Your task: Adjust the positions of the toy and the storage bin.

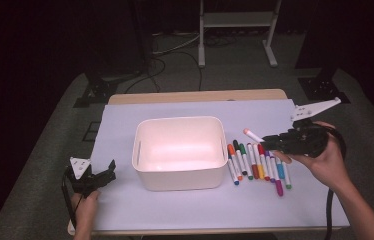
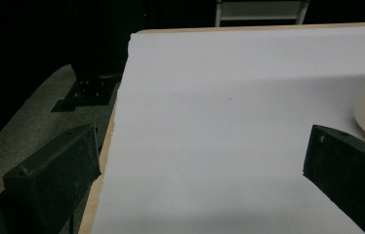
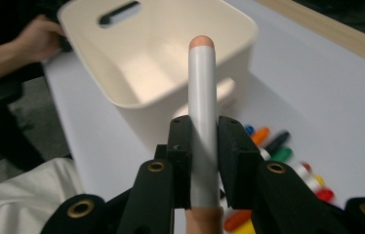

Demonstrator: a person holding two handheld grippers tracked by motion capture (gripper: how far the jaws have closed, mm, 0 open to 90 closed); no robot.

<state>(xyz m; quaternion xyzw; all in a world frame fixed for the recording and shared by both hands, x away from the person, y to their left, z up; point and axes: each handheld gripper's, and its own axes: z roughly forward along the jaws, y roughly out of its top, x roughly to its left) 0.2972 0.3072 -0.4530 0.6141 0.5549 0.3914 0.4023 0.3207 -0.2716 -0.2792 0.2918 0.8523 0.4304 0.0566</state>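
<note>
The room around the tabletop (image 1: 195,96) is dark, with a grey floor (image 1: 35,170), cables and the white legs of a frame (image 1: 235,30) beyond the far edge. A wooden tabletop carries a pale lilac sheet (image 1: 175,205) that covers nearly all of it. The cream bin (image 1: 179,150), open-topped with a slot handle in its side, stands at the middle of the sheet. Just right of the bin lies a row of markers (image 1: 257,167) with coloured caps, side by side on the sheet. Above that row, to the right of the bin, the right hand-held gripper (image 1: 267,141) is clamped on a white marker with a peach cap (image 1: 251,134), held clear of the sheet and pointing towards the bin. Left of the bin, near the sheet's edge, the left hand-held gripper (image 1: 106,175) rests with its jaws apart and nothing between them.
</note>
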